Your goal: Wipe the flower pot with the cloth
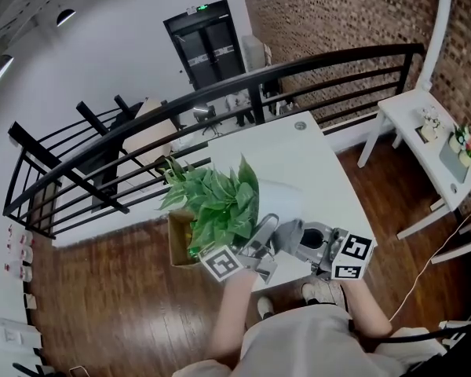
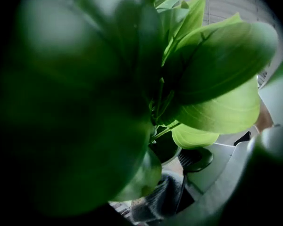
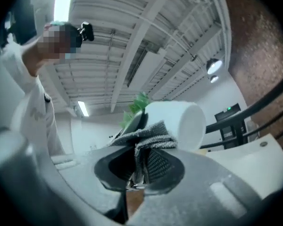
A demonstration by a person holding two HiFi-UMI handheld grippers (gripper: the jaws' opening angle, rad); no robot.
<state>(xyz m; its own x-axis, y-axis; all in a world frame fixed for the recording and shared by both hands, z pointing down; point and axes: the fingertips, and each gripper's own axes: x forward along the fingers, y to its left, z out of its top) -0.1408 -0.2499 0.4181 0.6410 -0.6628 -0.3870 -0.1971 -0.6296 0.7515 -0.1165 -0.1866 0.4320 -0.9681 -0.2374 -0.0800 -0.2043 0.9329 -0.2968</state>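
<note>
The flower pot [image 1: 279,201] is white and lies tipped on its side above the near table edge, its green leaves [image 1: 213,203] pointing left. My left gripper [image 1: 264,231] is shut on the pot at its rim. In the left gripper view leaves [image 2: 212,79] fill the picture; the dark pot mouth [image 2: 166,147] and one jaw pad [image 2: 198,160] show, the other jaw is hidden. My right gripper [image 3: 137,173] is shut on a grey cloth [image 3: 148,139], which bunches against the pot's side [image 3: 181,124]. The cloth [image 1: 289,232] sits between the two grippers.
The white table [image 1: 298,151] runs away from me, with a black railing [image 1: 220,93] behind it. A cardboard box [image 1: 179,246] stands on the wooden floor under the leaves. A white side table [image 1: 424,128] with small flower pots is at the right.
</note>
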